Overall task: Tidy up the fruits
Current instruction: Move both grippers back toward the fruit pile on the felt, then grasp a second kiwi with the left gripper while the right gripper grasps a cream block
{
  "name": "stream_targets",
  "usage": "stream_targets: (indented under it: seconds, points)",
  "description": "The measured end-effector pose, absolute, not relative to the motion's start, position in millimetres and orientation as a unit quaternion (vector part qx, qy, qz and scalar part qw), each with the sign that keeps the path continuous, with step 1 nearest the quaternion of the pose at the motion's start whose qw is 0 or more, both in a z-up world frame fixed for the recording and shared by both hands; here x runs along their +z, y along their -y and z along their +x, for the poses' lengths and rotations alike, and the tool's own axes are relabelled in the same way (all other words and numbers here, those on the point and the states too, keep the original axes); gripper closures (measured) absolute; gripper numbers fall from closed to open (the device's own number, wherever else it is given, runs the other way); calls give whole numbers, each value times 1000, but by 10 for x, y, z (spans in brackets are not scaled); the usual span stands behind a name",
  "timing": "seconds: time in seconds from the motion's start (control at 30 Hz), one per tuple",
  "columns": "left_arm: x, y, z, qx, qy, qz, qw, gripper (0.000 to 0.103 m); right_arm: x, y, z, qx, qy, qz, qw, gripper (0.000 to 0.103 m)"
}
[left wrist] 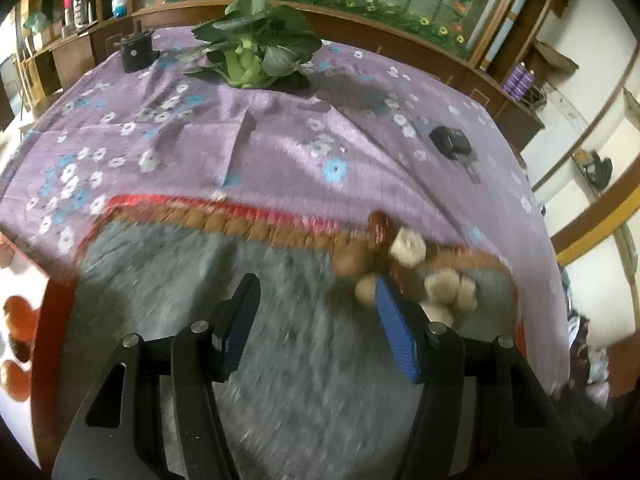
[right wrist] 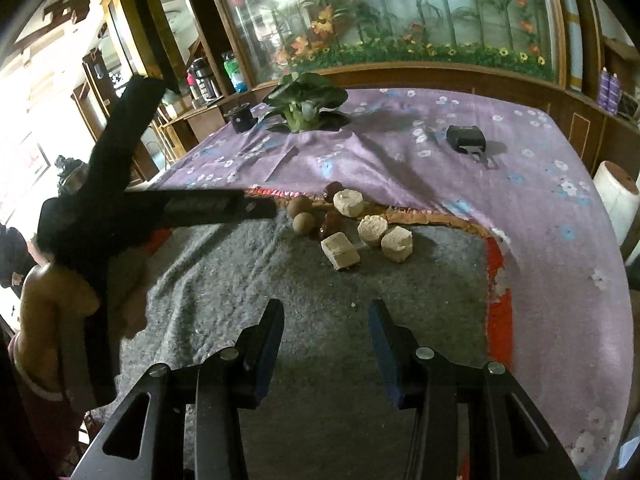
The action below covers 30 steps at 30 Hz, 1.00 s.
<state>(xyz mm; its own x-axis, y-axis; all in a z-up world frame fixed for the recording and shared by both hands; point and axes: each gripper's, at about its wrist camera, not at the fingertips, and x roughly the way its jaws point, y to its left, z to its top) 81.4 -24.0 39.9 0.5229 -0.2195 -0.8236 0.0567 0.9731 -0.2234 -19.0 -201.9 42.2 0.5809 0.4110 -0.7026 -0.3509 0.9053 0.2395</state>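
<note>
On the grey mat (right wrist: 280, 280), the fruit cluster (right wrist: 308, 216) is sitting at the far edge, touching pale blocks (right wrist: 372, 228). Both tongs are hanging spread, gripping nothing — right tongs (right wrist: 326, 312) short of the pile, left tongs (left wrist: 316, 288) beside it. I'm advising: come in low, pinch one round brown fruit (right wrist: 300, 205) — avoid nudging blocks.

Our two handheld grippers: black frames with blue pads

At the bottom of each wrist view we see our left gripper (left wrist: 316, 312) and right gripper (right wrist: 326, 330) alike: black angular linkage arms with slotted cut-outs, round silver pivot screws, and ribbed blue pads lining the inner faces of the jaws.
</note>
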Motion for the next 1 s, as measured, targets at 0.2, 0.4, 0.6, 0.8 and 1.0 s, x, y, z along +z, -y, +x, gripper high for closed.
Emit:
stream_targets:
  seconds: [0.2,0.4,0.6,0.8,1.0]
  points:
    - [295,333,1039,-75,-499,-93,859,43,375,2020,-125,226,-407,43,884,60]
    - [205,381,1073,-73,-501,-80,859,44,378,2034,-64,230,-407,49,882,60]
    - [194,320,1077,-75,-492,-69,865,80,361,2031,-15,229,-412,50,881,60]
    - [313,229,895,-72,-476,-52,875,80,342,1869,126,237,-410,9,881,60]
    - [416,124,672,-76,-466,-46,880,80,280,1710,420,219,-408,-41,885,60]
